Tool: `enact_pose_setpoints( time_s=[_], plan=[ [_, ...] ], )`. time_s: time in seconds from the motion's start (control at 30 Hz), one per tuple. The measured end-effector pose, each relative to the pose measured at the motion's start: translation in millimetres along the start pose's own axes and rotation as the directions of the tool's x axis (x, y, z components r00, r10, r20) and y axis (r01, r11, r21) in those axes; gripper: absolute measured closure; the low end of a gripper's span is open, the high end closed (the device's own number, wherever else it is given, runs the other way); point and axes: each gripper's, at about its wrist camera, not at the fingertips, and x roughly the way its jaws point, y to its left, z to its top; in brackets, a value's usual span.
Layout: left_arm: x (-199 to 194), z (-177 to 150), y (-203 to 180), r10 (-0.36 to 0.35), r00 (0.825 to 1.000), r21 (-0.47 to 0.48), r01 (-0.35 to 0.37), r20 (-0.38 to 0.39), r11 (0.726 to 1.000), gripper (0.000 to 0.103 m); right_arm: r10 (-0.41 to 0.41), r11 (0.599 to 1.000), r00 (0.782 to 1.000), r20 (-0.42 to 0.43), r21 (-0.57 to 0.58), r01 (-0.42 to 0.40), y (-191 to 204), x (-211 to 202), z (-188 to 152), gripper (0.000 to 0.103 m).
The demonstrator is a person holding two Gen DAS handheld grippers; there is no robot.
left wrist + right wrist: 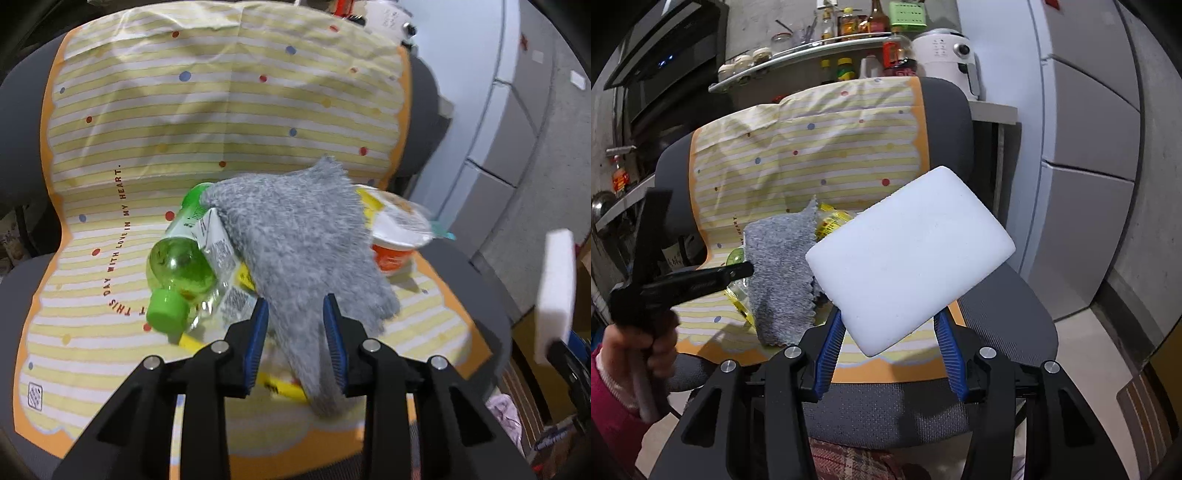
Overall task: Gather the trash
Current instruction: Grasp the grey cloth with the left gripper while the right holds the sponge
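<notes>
1. Left gripper [295, 325]: jaws narrowed onto the near end of a grey fuzzy cloth [295, 236]; cloth runs between the blue pads, looks pinched; its far corner stands up in a frayed point.
2. Right gripper [890, 354]: jaws clamped on the lower corner of a white foam sponge [908, 258]; flat rounded rectangle, clean, tilted, raised above the chair seat [1004, 306].
3. Trash sits mid-seat on a yellow-striped dotted sheet [184, 122] draped over the chair's back and seat.
4. Green plastic bottle [181, 266]: lying on its side, green cap toward the front edge, crumpled clear label; touching the cloth's left side, partly under it.
5. Cup with white lid and orange base [399, 236]: near the sheet's right edge, just behind the cloth.
6. Yellow packaging [273, 386] under the cloth; type unclear.
7. Right wrist view: person's hand [653, 347], red sleeve, on the left gripper's handle.
</notes>
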Motion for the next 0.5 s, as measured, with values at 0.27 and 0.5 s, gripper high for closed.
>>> enact_pose_setpoints(
  time_s=[0.27,0.5],
  plan=[
    [27,10,0,0.044,0.999,0.006,-0.044,-0.030,0.999,0.092,-0.003,1.000,1.000,-0.006,0.021,0.003,-12,1,-5,0.053],
    [-27,34,0,-0.050,0.985,-0.013,0.053,0.163,0.999,0.101,-0.020,0.999,1.000,0.009,0.030,0.020,-17,-4,-4,0.053]
  ],
)
